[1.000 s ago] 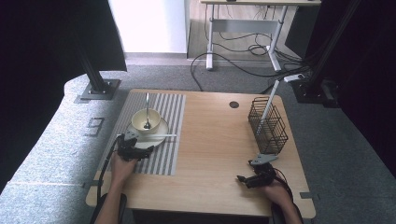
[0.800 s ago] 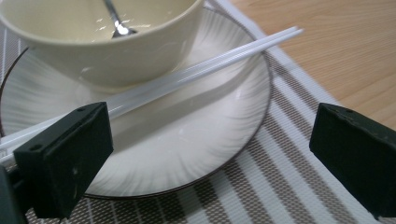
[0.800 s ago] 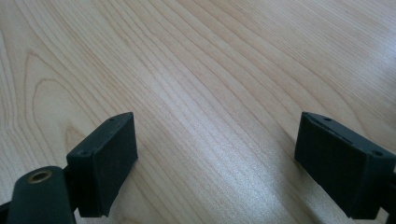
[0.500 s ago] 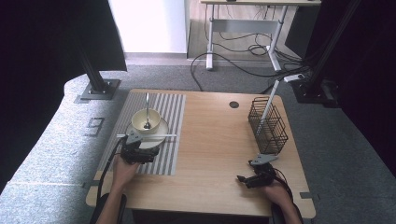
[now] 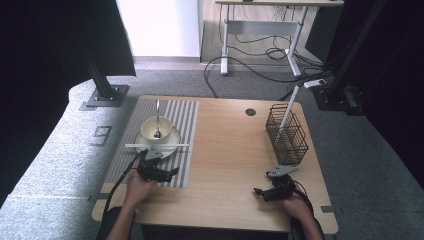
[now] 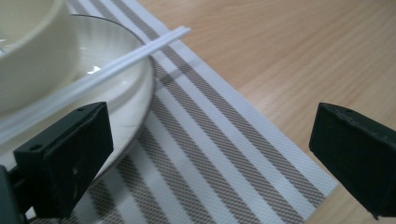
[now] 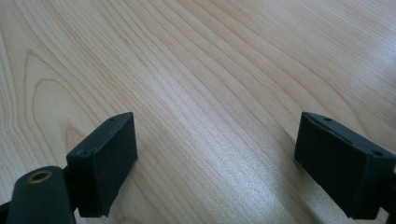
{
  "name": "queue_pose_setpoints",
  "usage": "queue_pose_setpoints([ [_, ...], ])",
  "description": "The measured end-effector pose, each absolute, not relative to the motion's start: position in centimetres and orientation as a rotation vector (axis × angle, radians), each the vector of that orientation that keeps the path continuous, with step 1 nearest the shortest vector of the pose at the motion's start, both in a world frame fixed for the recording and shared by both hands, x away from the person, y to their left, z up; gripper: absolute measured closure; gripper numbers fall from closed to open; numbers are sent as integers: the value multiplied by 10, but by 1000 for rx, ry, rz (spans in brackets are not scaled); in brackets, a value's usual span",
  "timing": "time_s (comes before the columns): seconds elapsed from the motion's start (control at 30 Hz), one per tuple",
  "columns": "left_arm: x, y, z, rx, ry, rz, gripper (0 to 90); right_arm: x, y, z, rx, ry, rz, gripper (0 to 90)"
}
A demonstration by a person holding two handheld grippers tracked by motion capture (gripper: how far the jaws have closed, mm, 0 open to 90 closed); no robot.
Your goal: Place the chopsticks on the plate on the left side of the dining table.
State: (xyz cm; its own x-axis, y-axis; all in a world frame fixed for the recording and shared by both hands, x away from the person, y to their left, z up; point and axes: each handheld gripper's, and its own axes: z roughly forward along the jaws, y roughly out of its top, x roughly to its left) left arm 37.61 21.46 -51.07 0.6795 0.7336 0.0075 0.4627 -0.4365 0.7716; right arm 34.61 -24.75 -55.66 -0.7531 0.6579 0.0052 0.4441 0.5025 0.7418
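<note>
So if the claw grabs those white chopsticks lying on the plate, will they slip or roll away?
Probably a bit of both. The white chopsticks look thin, smooth and glossy, so they may slide in the open left claw. They rest across the plate rim, bridging it, so a nudge could roll them off. They look stiff and light.

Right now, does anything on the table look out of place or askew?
Mildly: a white chopstick lies across the near rim of the plate, ends overhanging the striped placemat, and a spoon stands in the bowl. Nothing spilled or damaged.

No legible text or labels
</note>
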Motion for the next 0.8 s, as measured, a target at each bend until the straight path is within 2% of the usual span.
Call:
queue_pose_setpoints([
  [0.43, 374, 176, -531, 2239, 806, 371, 0, 346, -248, -557, 931, 2471, 1100, 125],
  [0.67, 376, 170, -546, 2311, 802, 364, 0, 346, -248, -557, 931, 2471, 1100, 124],
  [0.8, 379, 169, -550, 2308, 810, 313, 0, 346, -248, -557, 931, 2471, 1100, 124],
])
